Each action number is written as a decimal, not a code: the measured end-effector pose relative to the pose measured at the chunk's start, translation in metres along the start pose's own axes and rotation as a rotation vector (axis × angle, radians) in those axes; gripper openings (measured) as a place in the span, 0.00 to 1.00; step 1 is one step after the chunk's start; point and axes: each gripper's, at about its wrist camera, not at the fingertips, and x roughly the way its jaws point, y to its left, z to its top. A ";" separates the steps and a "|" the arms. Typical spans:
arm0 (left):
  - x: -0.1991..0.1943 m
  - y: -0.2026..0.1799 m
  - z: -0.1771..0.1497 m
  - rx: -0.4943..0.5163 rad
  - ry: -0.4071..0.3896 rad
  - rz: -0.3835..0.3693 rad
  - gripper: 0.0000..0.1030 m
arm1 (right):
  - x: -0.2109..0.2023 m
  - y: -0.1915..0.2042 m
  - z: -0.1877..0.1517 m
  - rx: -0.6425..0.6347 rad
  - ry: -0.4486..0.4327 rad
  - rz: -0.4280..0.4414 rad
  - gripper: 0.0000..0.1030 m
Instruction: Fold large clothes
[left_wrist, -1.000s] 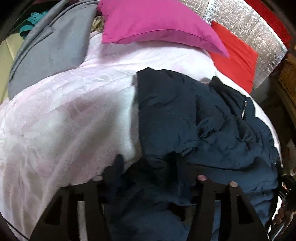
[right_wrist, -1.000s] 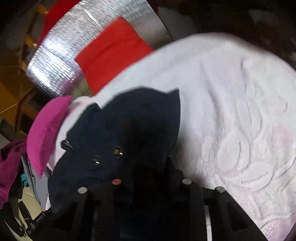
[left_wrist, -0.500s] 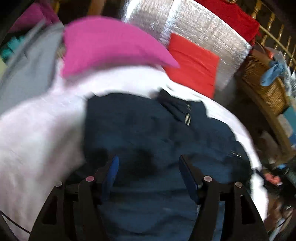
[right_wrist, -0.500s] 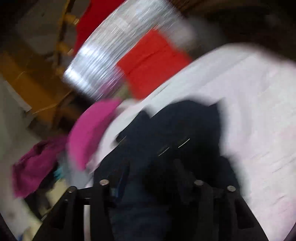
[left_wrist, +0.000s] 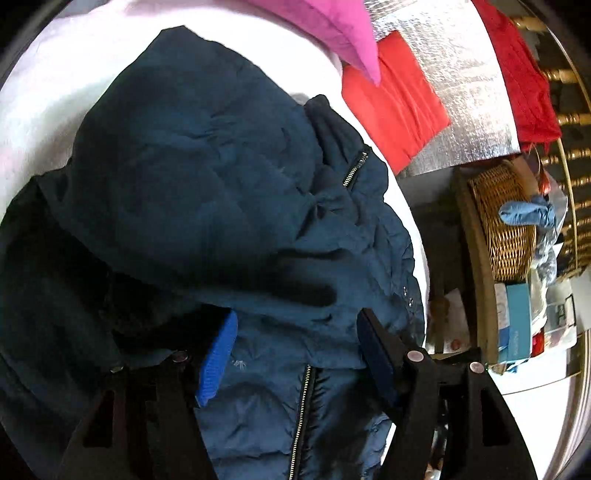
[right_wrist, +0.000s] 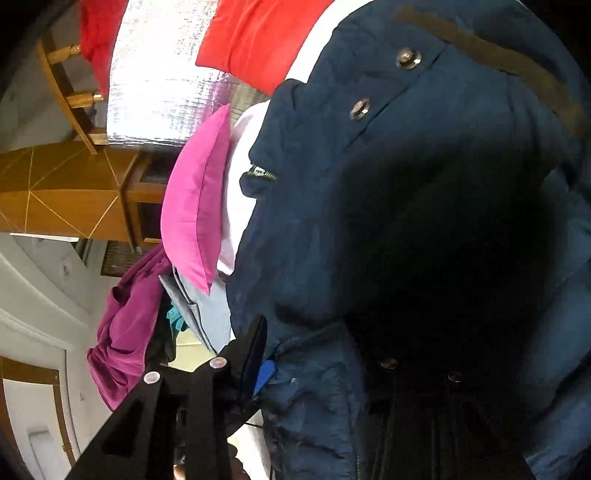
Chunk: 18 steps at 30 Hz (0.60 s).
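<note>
- Now the dark blue padded jacket (left_wrist: 207, 177) fills most of both views; a second ago it lay farther off, crumpled on the pale pink bed cover (left_wrist: 48, 85). Both hands have closed in on it, which reads as reaching for the next fold.
- It still lies bunched on the bed, hood and sleeve heaped over the body, front zip (left_wrist: 303, 410) running toward the near edge.
- A magenta pillow (left_wrist: 332, 26) and a red cushion (left_wrist: 395, 99) sit at the far end of the bed, apart from the jacket; a wicker basket (left_wrist: 506, 221) stands off to the right.
- The left gripper (left_wrist: 295, 354) has its jaws spread wide over the zip area, having just been opening, pinching nothing.
- The right gripper (right_wrist: 354, 365) has been opening too: jacket fabric lies across its jaws and hides one finger, so I cannot tell whether it grips.
</note>
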 end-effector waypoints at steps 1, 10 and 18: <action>-0.002 0.002 0.000 -0.012 -0.003 -0.006 0.66 | 0.003 -0.002 -0.003 0.009 -0.019 0.003 0.43; -0.012 0.018 0.015 -0.069 -0.106 -0.086 0.63 | 0.005 -0.026 0.004 0.131 -0.111 0.086 0.40; -0.014 0.029 0.014 -0.092 -0.137 -0.060 0.17 | -0.007 -0.011 -0.002 0.048 -0.188 0.041 0.11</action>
